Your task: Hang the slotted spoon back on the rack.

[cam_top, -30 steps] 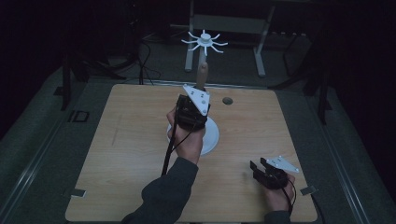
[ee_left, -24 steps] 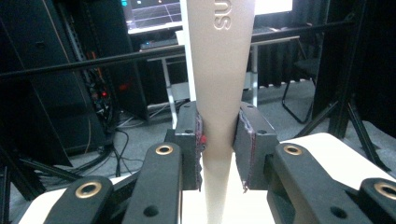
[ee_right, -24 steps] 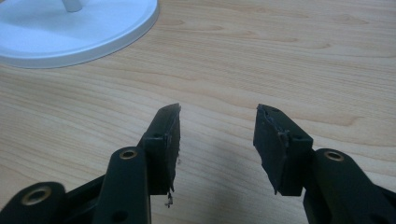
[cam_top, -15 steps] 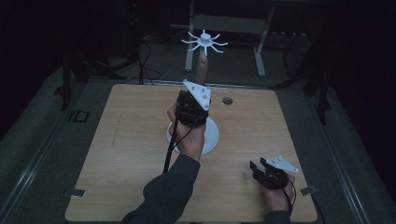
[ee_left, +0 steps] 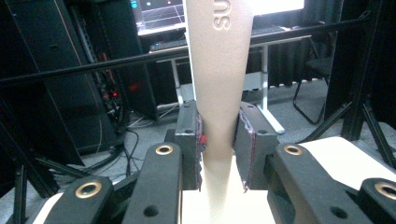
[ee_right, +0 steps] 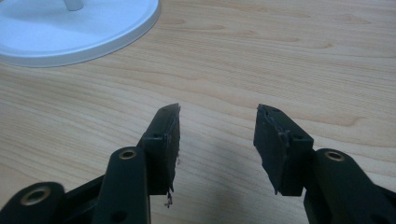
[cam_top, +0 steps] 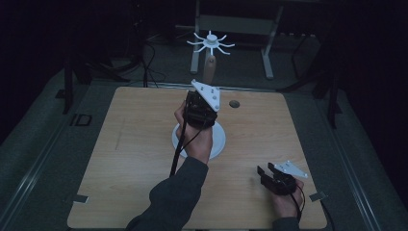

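My left tool point(ee_left: 219, 149) is clamped on a beige handle point(ee_left: 219, 70), held upright above the white base point(cam_top: 217, 139) at the middle of the surface point(cam_top: 120, 144). The handle points up toward the white spoked top point(cam_top: 210, 42) of the stand. My right tool point(ee_right: 217, 130) rests low near the surface's right front corner, spread apart and holding nothing.

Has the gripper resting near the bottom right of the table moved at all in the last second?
No. The right gripper sits at the same spot by the table's near right corner.
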The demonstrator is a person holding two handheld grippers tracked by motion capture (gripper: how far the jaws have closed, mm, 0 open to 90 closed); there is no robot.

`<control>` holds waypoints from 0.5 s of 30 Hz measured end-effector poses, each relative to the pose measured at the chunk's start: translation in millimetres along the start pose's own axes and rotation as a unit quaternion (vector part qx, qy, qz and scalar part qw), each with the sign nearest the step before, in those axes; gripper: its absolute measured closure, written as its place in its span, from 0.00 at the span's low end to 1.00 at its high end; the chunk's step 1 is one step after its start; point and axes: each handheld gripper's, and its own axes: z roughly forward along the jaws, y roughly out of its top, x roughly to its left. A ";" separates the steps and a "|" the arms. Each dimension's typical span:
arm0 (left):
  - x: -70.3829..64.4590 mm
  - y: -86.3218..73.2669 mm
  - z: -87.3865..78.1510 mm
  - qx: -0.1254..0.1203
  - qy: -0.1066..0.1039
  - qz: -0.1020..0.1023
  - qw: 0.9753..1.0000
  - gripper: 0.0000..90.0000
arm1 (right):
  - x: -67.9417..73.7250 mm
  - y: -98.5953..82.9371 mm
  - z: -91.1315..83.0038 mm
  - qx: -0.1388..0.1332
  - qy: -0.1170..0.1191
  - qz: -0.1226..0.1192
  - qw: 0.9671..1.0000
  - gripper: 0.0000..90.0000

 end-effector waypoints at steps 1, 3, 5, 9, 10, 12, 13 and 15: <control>-0.1 0.3 0.2 0.000 0.001 0.001 1.000 0.81 | 0.1 0.0 -0.1 0.000 0.000 0.000 1.000 0.56; -0.4 1.2 1.9 0.002 0.004 0.002 1.000 0.81 | 0.1 0.1 -0.2 -0.001 0.000 0.000 1.000 0.56; -0.1 1.5 2.5 0.003 0.005 0.002 1.000 0.81 | 0.0 0.1 -0.4 -0.001 0.000 0.001 1.000 0.56; -0.1 2.1 5.7 0.007 0.008 0.004 1.000 0.81 | 0.0 0.1 -0.6 -0.001 0.000 0.001 1.000 0.56; 0.1 2.2 6.5 0.008 0.009 0.005 1.000 0.81 | 0.0 0.0 -0.7 -0.001 0.000 0.001 1.000 0.56; 0.0 2.5 8.8 0.013 0.010 0.006 1.000 0.81 | 0.0 -0.1 -0.7 -0.001 0.000 0.002 1.000 0.56; -0.1 2.6 10.1 0.014 0.010 0.007 1.000 0.81 | 0.0 -0.1 -0.7 -0.001 0.000 0.002 1.000 0.56; -0.1 2.7 12.8 0.017 0.011 0.008 1.000 0.81 | -0.1 -0.2 -0.9 -0.001 0.000 0.003 1.000 0.56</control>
